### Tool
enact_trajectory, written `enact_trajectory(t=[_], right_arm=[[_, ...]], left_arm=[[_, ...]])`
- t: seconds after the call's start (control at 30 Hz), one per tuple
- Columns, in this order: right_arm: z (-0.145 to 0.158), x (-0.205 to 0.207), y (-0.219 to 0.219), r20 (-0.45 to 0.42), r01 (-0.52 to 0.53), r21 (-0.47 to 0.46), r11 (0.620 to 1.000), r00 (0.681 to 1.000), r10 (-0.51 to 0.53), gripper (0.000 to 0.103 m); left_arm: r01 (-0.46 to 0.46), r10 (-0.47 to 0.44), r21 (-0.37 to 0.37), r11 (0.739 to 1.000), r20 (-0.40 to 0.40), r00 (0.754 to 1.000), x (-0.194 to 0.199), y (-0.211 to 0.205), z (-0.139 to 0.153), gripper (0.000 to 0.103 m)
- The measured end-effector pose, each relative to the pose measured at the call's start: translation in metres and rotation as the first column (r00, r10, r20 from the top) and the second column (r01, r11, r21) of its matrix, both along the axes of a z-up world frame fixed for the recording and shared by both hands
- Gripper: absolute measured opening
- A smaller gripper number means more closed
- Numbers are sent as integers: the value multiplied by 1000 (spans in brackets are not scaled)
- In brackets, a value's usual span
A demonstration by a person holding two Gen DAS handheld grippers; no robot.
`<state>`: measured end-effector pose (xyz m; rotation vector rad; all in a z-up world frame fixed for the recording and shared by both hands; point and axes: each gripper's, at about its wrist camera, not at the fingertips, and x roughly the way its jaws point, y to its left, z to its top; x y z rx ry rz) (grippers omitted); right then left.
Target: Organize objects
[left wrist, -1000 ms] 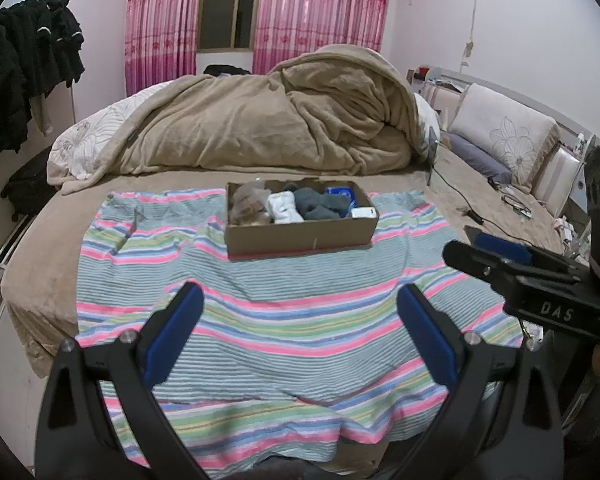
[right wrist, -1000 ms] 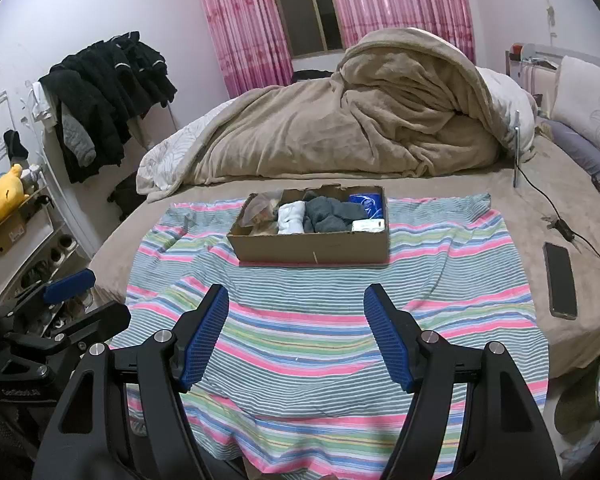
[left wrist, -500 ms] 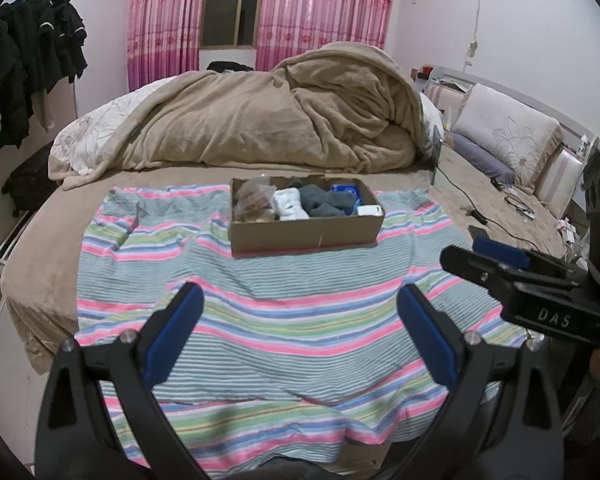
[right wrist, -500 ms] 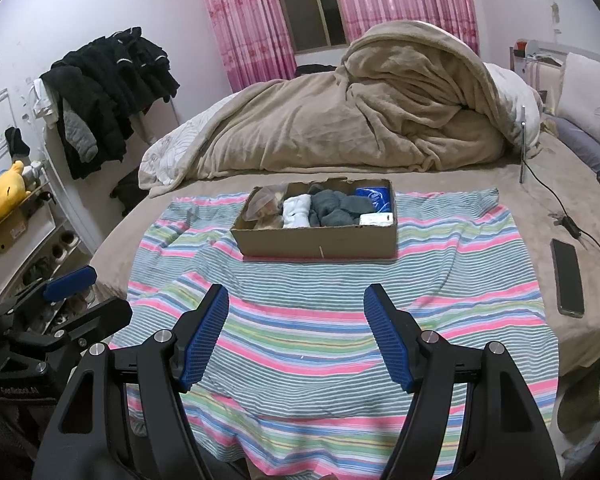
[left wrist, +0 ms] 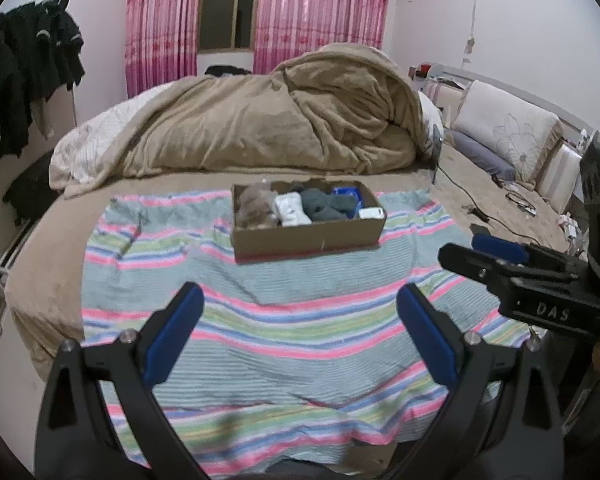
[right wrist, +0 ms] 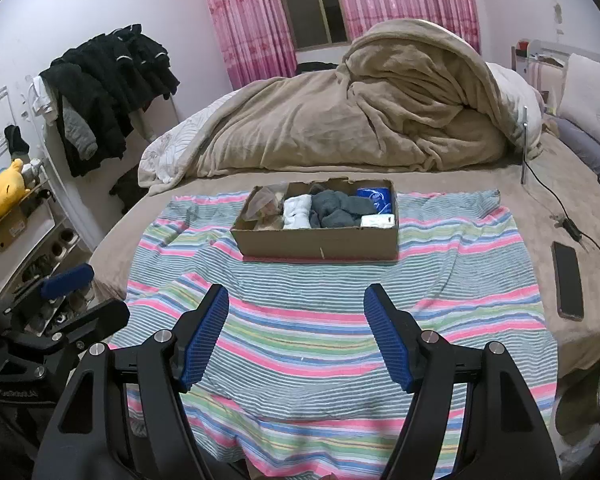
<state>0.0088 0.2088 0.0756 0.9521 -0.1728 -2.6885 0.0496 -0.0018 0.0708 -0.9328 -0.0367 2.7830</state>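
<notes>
Both claws, the left claw (left wrist: 300, 322) and right claw (right wrist: 295, 320), are wide open and hold nothing, while the box (right wrist: 320, 236) sits far off on the striped cloth (right wrist: 320, 320), so a clumsy grab could tip it or wrinkle the cloth.

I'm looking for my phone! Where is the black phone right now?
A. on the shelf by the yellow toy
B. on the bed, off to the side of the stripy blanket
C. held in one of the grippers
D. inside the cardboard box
B. The black phone lies flat on the tan bed sheet, just past the striped blanket's edge, apart from the cardboard box; both the left gripper and the right gripper are open and empty.
</notes>
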Motion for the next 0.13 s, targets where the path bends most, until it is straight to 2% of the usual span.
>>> enact_trajectory(t=[0.13], right_arm=[[10, -8, 1, -3, 3, 2, 1000, 1000, -3, 73]], left_arm=[[3, -3, -4, 1000, -33, 999, -5, -7, 12, 98]])
